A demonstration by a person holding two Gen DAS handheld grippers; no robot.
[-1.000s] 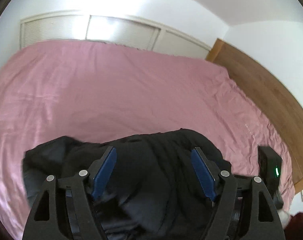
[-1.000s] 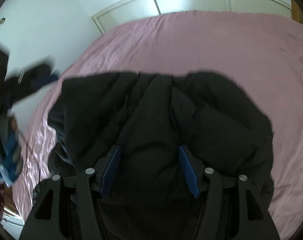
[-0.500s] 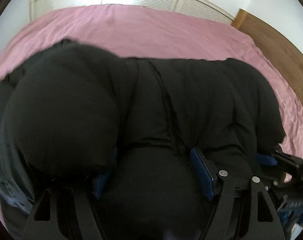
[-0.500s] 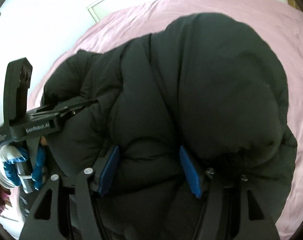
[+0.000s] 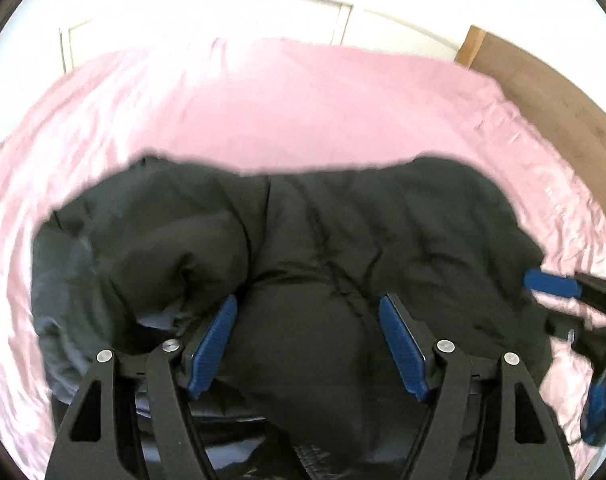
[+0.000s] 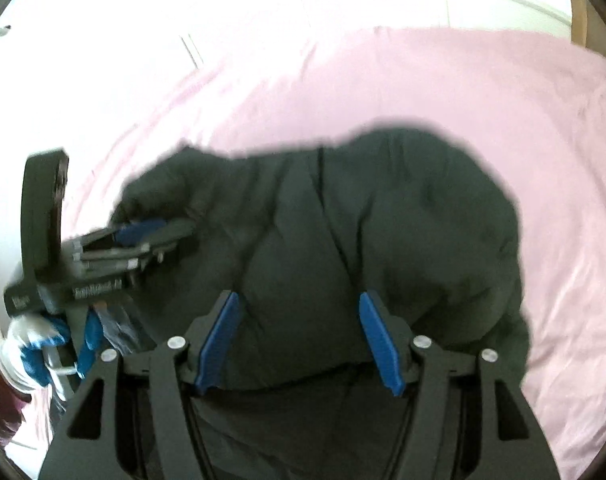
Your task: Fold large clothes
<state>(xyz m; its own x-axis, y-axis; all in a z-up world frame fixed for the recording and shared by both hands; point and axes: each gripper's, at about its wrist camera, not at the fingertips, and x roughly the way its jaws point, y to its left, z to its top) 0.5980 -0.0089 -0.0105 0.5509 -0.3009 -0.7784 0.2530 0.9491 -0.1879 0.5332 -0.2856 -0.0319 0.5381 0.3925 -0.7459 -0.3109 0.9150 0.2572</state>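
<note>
Your black puffer jacket (image 5: 303,240) lies bunched on the near part of the pink bedsheet (image 5: 303,92), and both the left gripper (image 5: 307,344) and the right gripper (image 6: 299,340) stand with pads spread wide, padded fabric bulging between them but not pinched. If you close here you could catch only the slippery outer shell, and the bulky fill could slide out or spring the fold back open. Motion blur smears everything, so sleeves, hem and collar are indistinguishable, and the jacket's near edge is hidden under the gripper frames.
</note>
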